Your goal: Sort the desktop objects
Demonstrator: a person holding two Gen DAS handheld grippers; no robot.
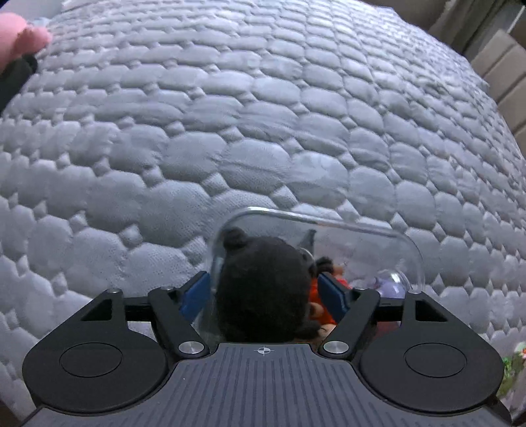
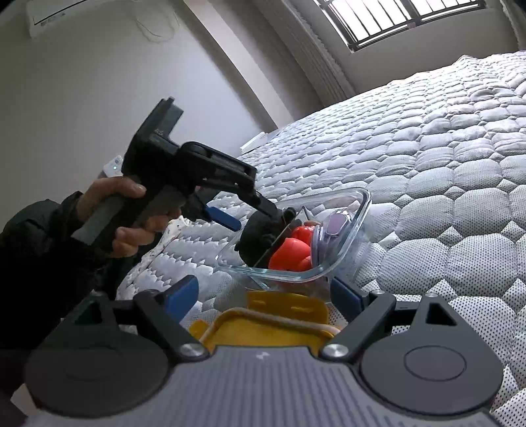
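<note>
Gripping a black plush toy (image 1: 263, 289), the left tongs (image 1: 264, 294) hold it over the near end of a clear glass container (image 1: 332, 226) that lies on the quilted grey bed (image 1: 230, 115). Its blue pads sit against the toy's flanks, clamped on it. The toy's long axis runs away from the left camera, round ears at the far tip, pointing into the container. From the right wrist the same toy (image 2: 263, 235) tilts downward over the container's rim (image 2: 365, 210), nose toward the inside.

One container is visible, rectangular with rounded corners, its long axis lying away from the right camera. Inside it: orange rounded pieces (image 2: 291, 251), at least two, and one purple-tinted clear item (image 2: 332, 226).

Only the right wrist view shows the person's hand (image 2: 128, 216) on the left handle, a dark sleeve (image 2: 39, 249), a barred window (image 2: 401, 19), and a yellow lid (image 2: 279, 315) between the right tongs (image 2: 263, 300), whose blue pads stand apart beside it; I cannot tell whether they touch it. Only the left view shows something pink (image 1: 19, 36) at the bed's far corner.
</note>
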